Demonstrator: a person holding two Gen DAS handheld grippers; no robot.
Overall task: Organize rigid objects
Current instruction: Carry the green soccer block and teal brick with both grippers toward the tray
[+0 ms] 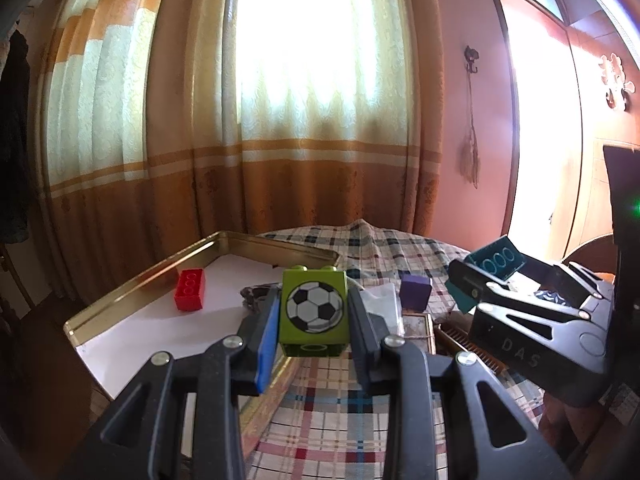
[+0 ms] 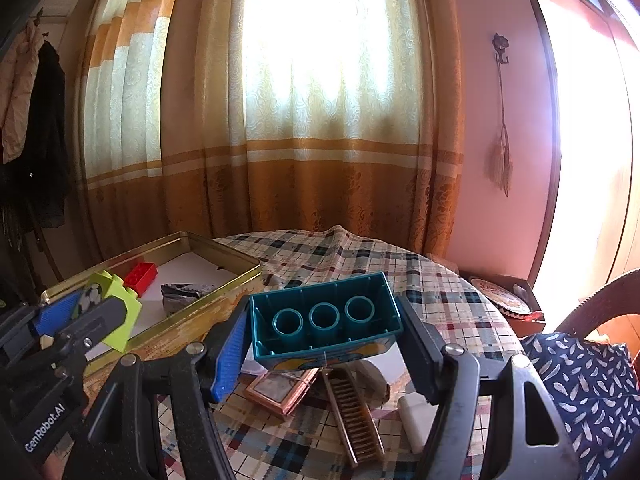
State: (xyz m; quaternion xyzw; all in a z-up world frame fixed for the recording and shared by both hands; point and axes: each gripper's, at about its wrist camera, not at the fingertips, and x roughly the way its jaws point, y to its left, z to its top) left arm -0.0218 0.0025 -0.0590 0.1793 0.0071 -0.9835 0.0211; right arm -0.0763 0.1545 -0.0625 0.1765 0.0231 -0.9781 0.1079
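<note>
**Q:** What am I holding, and why both at once?

**A:** My left gripper [image 1: 313, 312] is clamped on the green football brick [image 1: 313, 309], pads on its two side faces, studs up, printed face toward the camera. That grip leaves the bottom free for setting down. My right gripper [image 2: 324, 330] is clenched on the teal long brick [image 2: 326, 322] by its short ends, hollow underside tilted up toward the lens, so the three tubes show. Both bricks hang in the air, near the gold tin tray [image 1: 132, 280].

**Q:** Why the tray as reference?

**A:** I judge it to be the collecting place: a red brick [image 1: 189, 290] already lies inside it, close to its far-left wall. The green brick hangs just above the tray's near corner; the teal one is to the right of the tray, over the checked tablecloth [image 2: 440, 280].

**Q:** What remains outside the tray?

**A:** A purple block [image 1: 416, 297] stands right of the tray on the cloth. A comb [image 2: 354, 416] and a small framed card [image 2: 280, 390] lie below the teal brick. A crumpled grey thing [image 2: 182, 295] sits inside the tray; possibly cloth or foil, the view is too poor to say.

**Q:** Next concern?

**A:** The teal brick is upside-down; it probably needs turning before placing.
</note>
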